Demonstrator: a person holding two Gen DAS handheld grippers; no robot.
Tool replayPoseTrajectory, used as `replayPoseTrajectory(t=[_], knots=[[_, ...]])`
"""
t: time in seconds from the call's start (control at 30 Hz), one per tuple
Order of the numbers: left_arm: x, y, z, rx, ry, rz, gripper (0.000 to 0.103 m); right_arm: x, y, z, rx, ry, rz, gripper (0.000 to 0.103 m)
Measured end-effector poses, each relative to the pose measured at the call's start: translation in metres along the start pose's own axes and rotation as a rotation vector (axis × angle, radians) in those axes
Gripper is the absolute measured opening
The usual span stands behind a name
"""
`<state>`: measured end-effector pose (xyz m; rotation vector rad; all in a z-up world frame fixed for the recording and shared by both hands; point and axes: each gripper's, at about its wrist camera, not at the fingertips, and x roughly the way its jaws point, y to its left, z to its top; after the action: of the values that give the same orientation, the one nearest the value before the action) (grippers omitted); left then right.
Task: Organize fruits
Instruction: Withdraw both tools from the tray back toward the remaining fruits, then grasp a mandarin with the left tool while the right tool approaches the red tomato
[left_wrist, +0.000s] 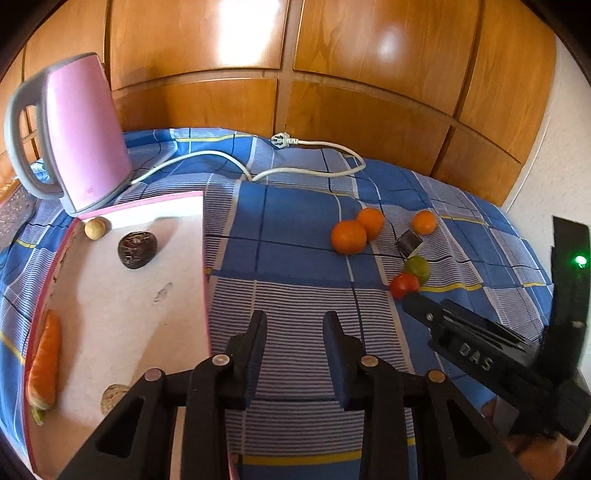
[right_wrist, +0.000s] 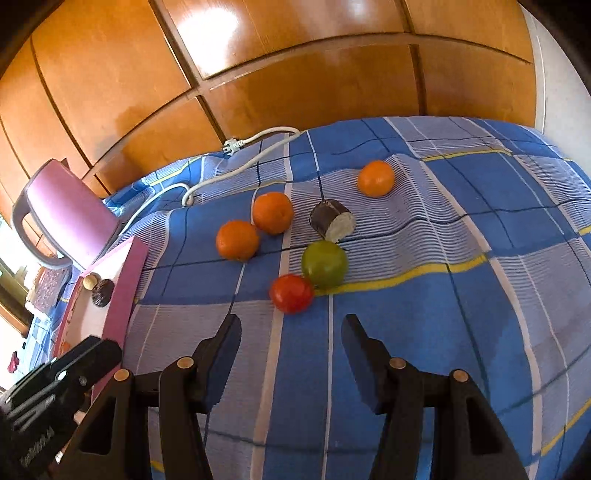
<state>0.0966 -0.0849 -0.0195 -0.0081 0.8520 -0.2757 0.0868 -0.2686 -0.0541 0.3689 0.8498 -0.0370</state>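
Three oranges (right_wrist: 237, 240) (right_wrist: 272, 212) (right_wrist: 375, 178), a green fruit (right_wrist: 324, 264), a red tomato (right_wrist: 291, 293) and a dark cut piece with a white face (right_wrist: 331, 220) lie loose on the blue checked cloth. My right gripper (right_wrist: 291, 328) is open and empty, just short of the tomato. My left gripper (left_wrist: 294, 325) is open and empty over the cloth beside the pink-rimmed white tray (left_wrist: 122, 302). The tray holds a carrot (left_wrist: 45, 363), a dark wrinkled fruit (left_wrist: 137, 249) and a small pale round one (left_wrist: 96, 228). The oranges (left_wrist: 348, 237) also show in the left wrist view.
A pink kettle (left_wrist: 79, 136) stands at the tray's far corner, its white cord (left_wrist: 303, 170) and plug lying across the back of the cloth. A wooden panelled wall (left_wrist: 295, 74) runs behind. A brownish lump (left_wrist: 112, 397) sits at the tray's near edge.
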Motion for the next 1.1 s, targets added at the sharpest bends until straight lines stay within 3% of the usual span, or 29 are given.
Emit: replayPoseTrajectory(t=[0.2, 0.27, 0.33, 0.73, 1.1], knots=[[0.016, 0.002, 0.007, -0.013, 0.019, -0.004, 0.032, 0.022, 0.001, 0.009, 0.017, 0.026, 0.003, 0.053], [0.022, 0.002, 0.011, -0.018, 0.030, -0.006, 0.032, 0.027, 0.004, 0.011, 0.007, 0.030, 0.001, 0.037], [0.027, 0.002, 0.014, -0.022, 0.036, -0.007, 0.032, 0.031, 0.007, 0.012, -0.026, 0.030, -0.017, 0.030], [0.063, -0.013, 0.042, -0.063, 0.068, -0.053, 0.032, 0.024, 0.003, 0.011, -0.129, 0.034, -0.035, 0.029], [0.096, -0.042, 0.058, -0.016, 0.102, -0.103, 0.036, 0.025, 0.001, 0.013, -0.183, 0.032, -0.054, 0.029]])
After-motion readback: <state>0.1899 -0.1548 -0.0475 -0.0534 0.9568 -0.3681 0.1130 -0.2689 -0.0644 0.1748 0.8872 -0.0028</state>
